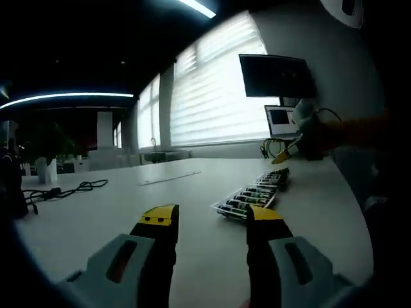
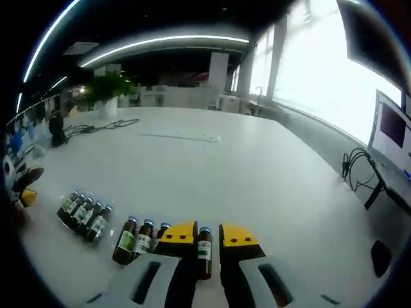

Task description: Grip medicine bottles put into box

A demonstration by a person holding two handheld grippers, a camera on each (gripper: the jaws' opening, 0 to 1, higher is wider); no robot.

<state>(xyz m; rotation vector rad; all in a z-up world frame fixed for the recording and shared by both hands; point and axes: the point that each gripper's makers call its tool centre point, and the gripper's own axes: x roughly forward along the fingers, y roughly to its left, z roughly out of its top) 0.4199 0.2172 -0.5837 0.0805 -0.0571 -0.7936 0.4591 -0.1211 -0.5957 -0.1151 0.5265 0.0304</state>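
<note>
Several brown medicine bottles (image 1: 253, 196) with green labels lie side by side in a row on the white table (image 1: 128, 205). My left gripper (image 1: 210, 217) hangs open over the table just short of the row, with nothing between its jaws. In the right gripper view the bottles lie in two groups (image 2: 83, 215) (image 2: 138, 237). My right gripper (image 2: 209, 235) is at the end of that row, jaws narrowed around one medicine bottle (image 2: 204, 249), which is in line with the others. In the left gripper view the right gripper (image 1: 286, 156) is held by a hand at the row's far end.
A dark monitor (image 1: 276, 76) and a lit laptop screen (image 1: 280, 119) stand at the table's far right, with cables (image 2: 356, 163) beside them. A black cable (image 1: 64, 190) lies at far left. A long pale strip (image 2: 183, 136) lies mid-table. A plant (image 2: 106, 86) stands behind.
</note>
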